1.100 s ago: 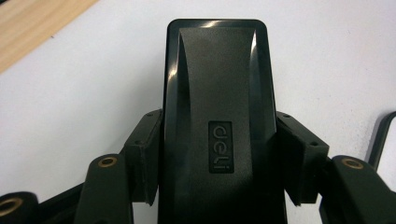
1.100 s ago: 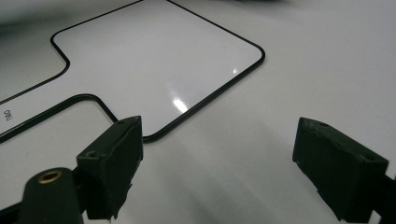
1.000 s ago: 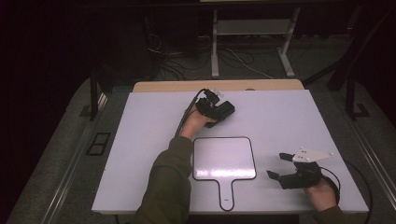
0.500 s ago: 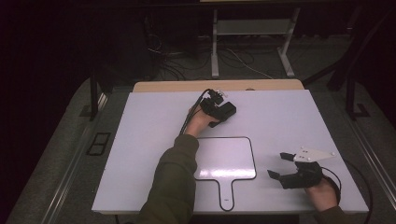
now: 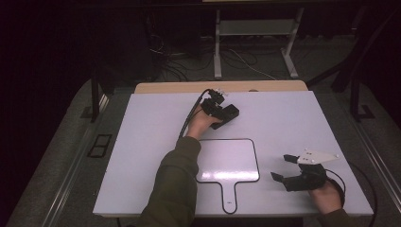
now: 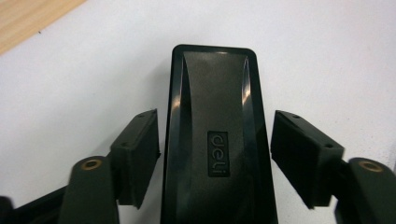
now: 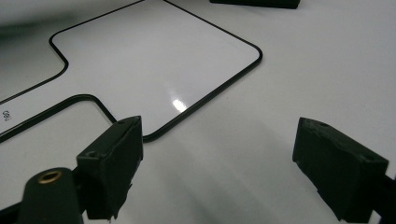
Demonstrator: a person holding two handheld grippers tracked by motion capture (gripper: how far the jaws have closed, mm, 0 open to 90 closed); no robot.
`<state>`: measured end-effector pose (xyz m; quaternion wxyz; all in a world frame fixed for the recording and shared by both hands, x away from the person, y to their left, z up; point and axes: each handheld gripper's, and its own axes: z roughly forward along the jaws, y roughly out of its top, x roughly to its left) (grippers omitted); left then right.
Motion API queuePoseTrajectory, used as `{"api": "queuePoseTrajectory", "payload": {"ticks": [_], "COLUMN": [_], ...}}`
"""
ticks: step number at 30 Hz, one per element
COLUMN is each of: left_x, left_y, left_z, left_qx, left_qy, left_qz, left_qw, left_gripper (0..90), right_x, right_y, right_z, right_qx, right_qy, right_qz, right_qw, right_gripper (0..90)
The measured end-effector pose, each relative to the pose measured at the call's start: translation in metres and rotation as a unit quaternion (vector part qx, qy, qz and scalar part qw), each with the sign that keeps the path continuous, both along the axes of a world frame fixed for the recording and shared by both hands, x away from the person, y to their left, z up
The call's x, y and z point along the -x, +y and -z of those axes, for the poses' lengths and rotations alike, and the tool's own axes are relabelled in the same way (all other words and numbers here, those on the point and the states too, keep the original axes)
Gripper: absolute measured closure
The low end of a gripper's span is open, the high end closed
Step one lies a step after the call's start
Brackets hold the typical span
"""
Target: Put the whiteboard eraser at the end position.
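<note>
High view: white table (image 5: 151,142), dark room; left gripper (image 6: 215,140) jaws just parted off eraser (image 6: 215,130), right gripper (image 5: 283,169) spread.

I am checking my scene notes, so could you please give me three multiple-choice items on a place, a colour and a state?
1. Where does the eraser lie?
A. on the paddle-shaped whiteboard
B. on the table beyond it
C. on the floor

2. What colour is the eraser?
A. black
B. red
C. yellow

3. How is the left gripper?
A. shut tight
B. clamped on a cup
C. open around the eraser

B: it rests past the board's far edge.
A: its casing is black.
C: gaps show on both sides, the jaws having just opened.
</note>
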<state>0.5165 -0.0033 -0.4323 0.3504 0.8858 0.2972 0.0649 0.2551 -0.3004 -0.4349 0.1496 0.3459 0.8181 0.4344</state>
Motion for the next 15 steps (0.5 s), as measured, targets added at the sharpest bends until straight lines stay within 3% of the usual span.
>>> {"api": "queuePoseTrajectory", "payload": {"ticks": [8,10,11,13,14,15], "left_x": [0.009,0.013,0.014,0.018,0.018,0.022], "left_y": [0.006,0.006,0.009,0.008,0.011,0.010], "left_z": [-0.009,-0.012,-0.015,-0.018,-0.021,-0.023], "left_qx": [0.018,0.033,0.022,0.039,0.030,0.040], "left_qy": [-0.021,-0.028,-0.031,-0.036,-0.044,-0.043], "left_qz": [0.010,0.004,0.012,0.004,0.022,0.016], "left_qw": [0.9996,0.9991,0.9992,0.9986,0.9983,0.9981], "left_gripper": [21.0,19.2,18.6,16.8,16.0,15.9], "right_x": [-0.005,-0.006,-0.007,-0.007,-0.008,-0.008], "right_y": [-0.001,-0.002,-0.003,-0.005,-0.006,-0.006], "right_z": [0.001,0.004,0.005,0.007,0.007,0.007], "right_qx": [-0.013,-0.022,-0.028,-0.033,-0.034,-0.037], "right_qy": [0.006,0.014,0.020,0.026,0.026,0.025], "right_qz": [-0.002,-0.002,-0.002,0.002,0.004,0.006], "right_qw": [0.9999,0.9996,0.9994,0.9991,0.9991,0.9990], "right_gripper": [15.0,15.0,15.0,15.0,14.9,15.0]}}
